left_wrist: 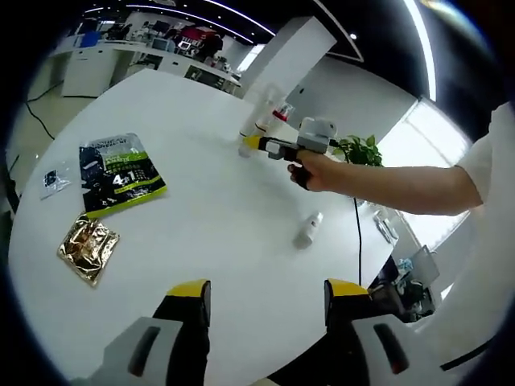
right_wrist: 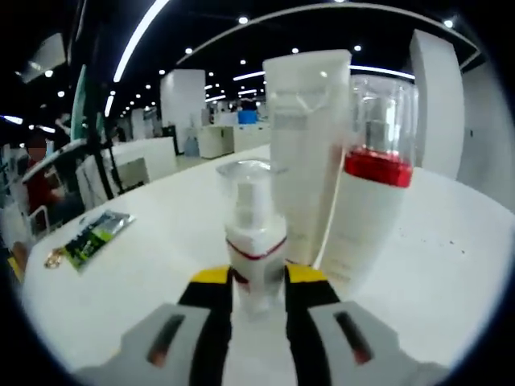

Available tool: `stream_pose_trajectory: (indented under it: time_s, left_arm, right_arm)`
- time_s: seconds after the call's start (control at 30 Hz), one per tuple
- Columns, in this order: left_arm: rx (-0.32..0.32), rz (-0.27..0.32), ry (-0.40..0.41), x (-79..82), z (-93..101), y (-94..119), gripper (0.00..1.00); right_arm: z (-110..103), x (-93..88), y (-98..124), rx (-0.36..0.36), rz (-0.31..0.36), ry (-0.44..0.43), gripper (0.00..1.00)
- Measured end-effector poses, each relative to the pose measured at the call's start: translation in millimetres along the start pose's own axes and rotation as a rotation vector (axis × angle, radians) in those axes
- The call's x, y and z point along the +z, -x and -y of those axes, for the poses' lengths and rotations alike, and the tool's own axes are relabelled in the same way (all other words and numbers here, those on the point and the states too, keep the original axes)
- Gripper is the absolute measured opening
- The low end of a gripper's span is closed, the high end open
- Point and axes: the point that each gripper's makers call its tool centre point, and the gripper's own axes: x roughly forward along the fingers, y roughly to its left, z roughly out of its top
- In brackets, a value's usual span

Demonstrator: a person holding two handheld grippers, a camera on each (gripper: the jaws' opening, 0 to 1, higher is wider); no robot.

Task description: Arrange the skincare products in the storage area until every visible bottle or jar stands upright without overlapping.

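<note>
Centre-frame, right gripper view: right gripper clamps small pump bottle upright beside tall bottles. Next: release, then fetch lying bottle. Left gripper wide, empty.

Legible text: "4in1" in white on the black-and-green pouch lying on the table. Smaller print on the pouch is unreadable.

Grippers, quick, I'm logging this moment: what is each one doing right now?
Left gripper: open, holding nothing, above the white table.
Right gripper: shut on the small pump bottle, upright beside two taller bottles.
</note>
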Motion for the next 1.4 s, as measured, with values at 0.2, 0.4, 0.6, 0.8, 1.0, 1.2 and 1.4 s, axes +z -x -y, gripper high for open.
stream_pose_trajectory:
  time_s: [0.2,0.4,0.6,0.8,1.0,1.2,1.4]
  left_arm:
    - [-0.039,0.001,-0.011,1.4,9.9,-3.5,0.59]
    - [-0.024,-0.012,0.021,-6.9,6.7,-7.0,0.58]
    - [-0.065,-0.034,-0.007,-9.4,18.4,-9.1,0.58]
    - [-0.038,-0.031,0.030,-14.2,8.7,-12.4,0.57]
    - [-0.071,-0.025,0.043,-9.7,18.5,-10.8,0.57]
    - [-0.070,-0.015,0.054,-5.3,11.3,-16.7,0.53]
    - [-0.091,-0.017,0.049,-2.0,19.8,-16.6,0.53]
  right_arm:
    - [0.8,-7.2,17.9,-0.008,-0.033,-0.030,0.26]
    - [-2.0,-5.1,21.8,-0.006,-0.009,-0.067,0.24]
    - [2.0,5.2,25.0,-0.030,0.015,-0.126,0.21]
    - [3.8,1.7,15.4,-0.026,0.027,-0.145,0.18]
    - [10.7,1.6,16.1,-0.047,0.008,-0.127,0.15]
    - [16.9,1.1,15.0,-0.042,0.007,-0.108,0.15]
    - [17.6,1.8,28.6,-0.056,-0.008,-0.140,0.17]
